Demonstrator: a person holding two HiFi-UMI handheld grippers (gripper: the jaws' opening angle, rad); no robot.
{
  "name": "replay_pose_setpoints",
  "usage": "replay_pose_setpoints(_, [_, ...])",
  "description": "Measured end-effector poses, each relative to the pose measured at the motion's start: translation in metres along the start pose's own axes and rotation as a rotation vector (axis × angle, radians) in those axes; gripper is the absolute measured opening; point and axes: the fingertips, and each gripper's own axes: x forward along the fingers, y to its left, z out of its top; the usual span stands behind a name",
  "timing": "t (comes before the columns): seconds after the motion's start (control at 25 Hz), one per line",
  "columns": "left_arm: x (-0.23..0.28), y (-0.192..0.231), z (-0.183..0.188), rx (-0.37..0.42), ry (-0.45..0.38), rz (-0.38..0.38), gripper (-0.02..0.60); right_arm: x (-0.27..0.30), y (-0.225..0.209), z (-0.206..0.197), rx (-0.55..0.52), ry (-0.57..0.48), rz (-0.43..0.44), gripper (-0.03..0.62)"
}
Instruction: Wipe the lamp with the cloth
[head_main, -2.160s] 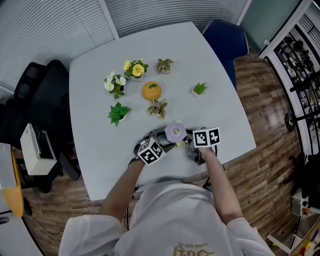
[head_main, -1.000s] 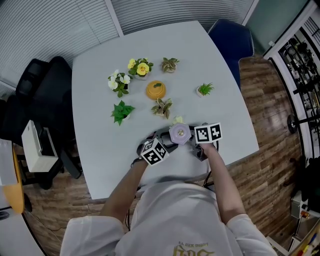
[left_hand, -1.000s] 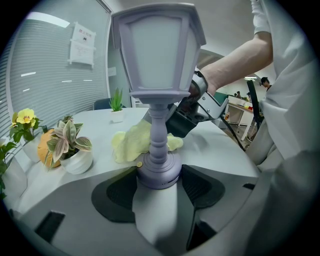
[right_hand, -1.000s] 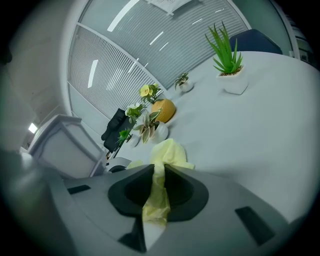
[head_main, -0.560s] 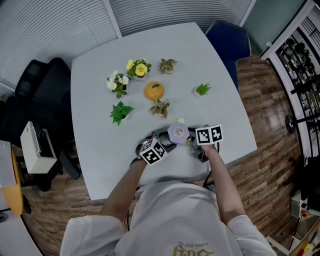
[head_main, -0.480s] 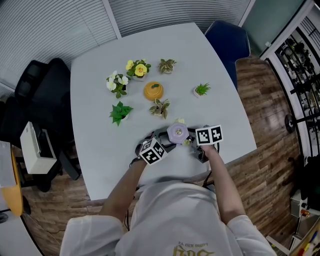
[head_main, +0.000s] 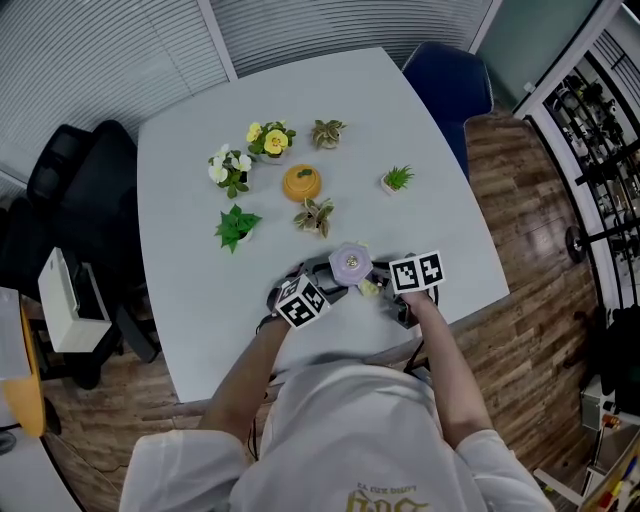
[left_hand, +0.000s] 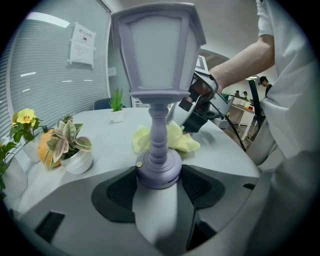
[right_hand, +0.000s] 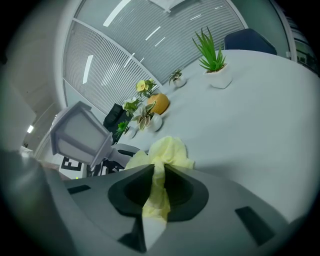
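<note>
A pale purple lantern-shaped lamp (head_main: 350, 265) (left_hand: 158, 55) stands upright near the table's front edge. My left gripper (head_main: 328, 282) (left_hand: 159, 176) is shut on its round base, one pad on each side. My right gripper (head_main: 388, 290) (right_hand: 156, 175) is shut on a yellow cloth (head_main: 370, 288) (right_hand: 160, 152), which bunches out in front of its jaws. In the left gripper view the cloth (left_hand: 176, 139) lies just behind the lamp's stem, with the right gripper (left_hand: 199, 104) above it. The lamp's head (right_hand: 80, 134) shows at the left of the right gripper view.
Several small potted plants stand mid-table: yellow flowers (head_main: 270, 138), white flowers (head_main: 228, 168), an orange pot (head_main: 301, 182), a leafy green one (head_main: 236, 225), a variegated one (head_main: 315, 214) (left_hand: 67, 145), a spiky one (head_main: 397, 179) (right_hand: 212, 55). A blue chair (head_main: 445, 80) is behind, a black chair (head_main: 70, 200) at left.
The bit of yellow cloth that showed beyond the lamp is gone; the cloth now shows only at the lamp's near right. The left gripper and lamp have kept still.
</note>
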Motion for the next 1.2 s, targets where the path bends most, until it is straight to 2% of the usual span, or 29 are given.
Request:
replay_pose_setpoints(0.36, [0.0, 0.002, 0.001, -0.001, -0.001, 0.007, 0.284, 0.001, 0.018, -0.014, -0.071, 0.096, 0.06, 0.069])
replay_pose_setpoints(0.56, [0.0, -0.001, 0.002, -0.001, -0.002, 0.002, 0.284, -0.007, 0.019, -0.02, -0.075, 0.101, 0.061, 0.069])
replay_pose_setpoints(0.76, [0.0, -0.001, 0.002, -0.001, 0.0, 0.001, 0.284, -0.032, 0.008, -0.014, -0.033, 0.025, 0.03, 0.069])
replay_pose_setpoints(0.96, [-0.001, -0.001, 0.0, -0.009, -0.006, -0.009, 0.284, -0.059, 0.012, -0.003, -0.07, -0.072, -0.032, 0.069])
replay_pose_setpoints(1.08, [-0.011, 0.0, 0.005, -0.078, -0.037, -0.012, 0.288, -0.078, 0.021, 0.009, -0.105, -0.164, -0.086, 0.069])
replay_pose_setpoints(1.2, [-0.036, 0.008, 0.019, -0.182, -0.144, 0.017, 0.288, -0.098, 0.033, 0.02, -0.132, -0.274, -0.143, 0.069])
